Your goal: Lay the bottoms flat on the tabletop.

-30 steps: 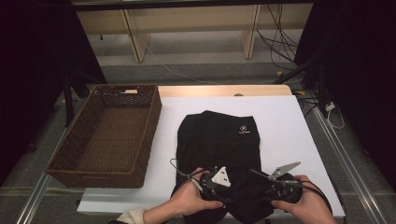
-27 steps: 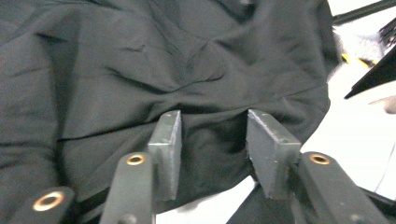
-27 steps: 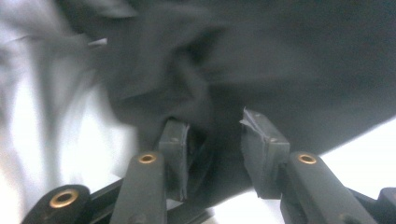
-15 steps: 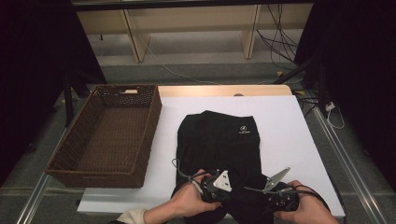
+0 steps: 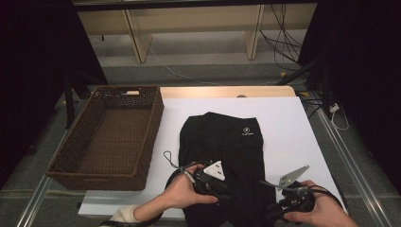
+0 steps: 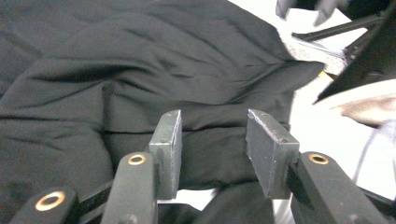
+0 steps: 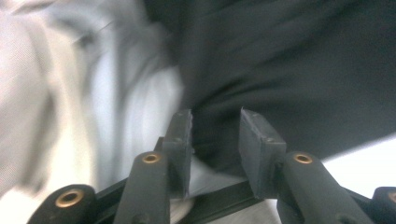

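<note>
A black garment [image 5: 222, 142] with a small white logo lies flat on the white table [image 5: 283, 118]. Both grippers sit at its near end. In the high view my left gripper [image 5: 226, 193] points right over the cloth and my right gripper [image 5: 273, 213] points left toward it. The left gripper [image 6: 212, 126] has just been opening; a fold of black fabric [image 6: 140, 60] lies between its jaws without being pinched. The right gripper [image 7: 215, 123] has also just been opening, its pads astride the fabric's [image 7: 289, 60] edge with gaps on both sides.
A brown wicker basket [image 5: 113, 132] stands at the table's left side, close to the garment. Bare white table lies to the right of the garment and beyond it. Shelving and cables are on the floor past the far edge.
Both hands stay at the garment's near end. The right gripper has slid a little toward the table's front edge. The garment lies much as before.
</note>
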Demonstrator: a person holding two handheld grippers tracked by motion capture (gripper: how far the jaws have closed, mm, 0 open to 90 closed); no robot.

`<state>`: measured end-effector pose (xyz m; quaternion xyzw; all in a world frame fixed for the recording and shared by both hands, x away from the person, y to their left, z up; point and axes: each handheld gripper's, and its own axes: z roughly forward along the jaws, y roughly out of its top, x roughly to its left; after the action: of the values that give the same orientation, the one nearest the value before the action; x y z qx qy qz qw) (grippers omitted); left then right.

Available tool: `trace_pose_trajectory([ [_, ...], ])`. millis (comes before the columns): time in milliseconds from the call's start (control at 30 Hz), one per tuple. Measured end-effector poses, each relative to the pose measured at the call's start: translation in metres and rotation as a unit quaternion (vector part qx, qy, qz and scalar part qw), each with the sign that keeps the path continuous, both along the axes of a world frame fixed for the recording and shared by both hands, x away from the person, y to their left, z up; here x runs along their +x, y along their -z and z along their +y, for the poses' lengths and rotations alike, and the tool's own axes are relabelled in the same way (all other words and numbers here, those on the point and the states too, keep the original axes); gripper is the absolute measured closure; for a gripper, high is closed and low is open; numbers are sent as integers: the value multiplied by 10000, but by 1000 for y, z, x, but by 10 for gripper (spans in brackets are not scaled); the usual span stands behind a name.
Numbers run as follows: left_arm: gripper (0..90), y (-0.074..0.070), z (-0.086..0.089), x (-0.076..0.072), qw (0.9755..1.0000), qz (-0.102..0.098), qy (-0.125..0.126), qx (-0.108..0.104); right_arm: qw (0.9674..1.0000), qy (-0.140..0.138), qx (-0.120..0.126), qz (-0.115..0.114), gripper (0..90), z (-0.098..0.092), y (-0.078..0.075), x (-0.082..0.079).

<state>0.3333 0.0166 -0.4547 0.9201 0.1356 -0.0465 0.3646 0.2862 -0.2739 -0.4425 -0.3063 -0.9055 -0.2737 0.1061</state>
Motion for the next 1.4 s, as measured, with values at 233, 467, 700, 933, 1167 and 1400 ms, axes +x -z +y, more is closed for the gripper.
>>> trace_pose_trajectory([
  [233,626,15,-14,-7,9994,-246,6,244,9811,1695,-219,-906,611,-10,11,23],
  [467,771,22,-20,-18,9972,-499,282,487,9668,2227,-443,-1173,726,3,16,42],
  [700,894,15,-10,-17,9954,-49,498,817,9796,1812,-617,-617,861,17,20,43],
  [933,759,6,-3,-8,9981,-107,213,572,9707,2318,-83,-628,702,7,10,47],
  [1167,622,24,-21,-18,9975,-433,348,432,9481,3027,-344,-917,673,3,19,69],
  [1400,809,23,-22,-26,9966,-514,430,490,9480,2735,-999,-1285,860,24,26,67],
])
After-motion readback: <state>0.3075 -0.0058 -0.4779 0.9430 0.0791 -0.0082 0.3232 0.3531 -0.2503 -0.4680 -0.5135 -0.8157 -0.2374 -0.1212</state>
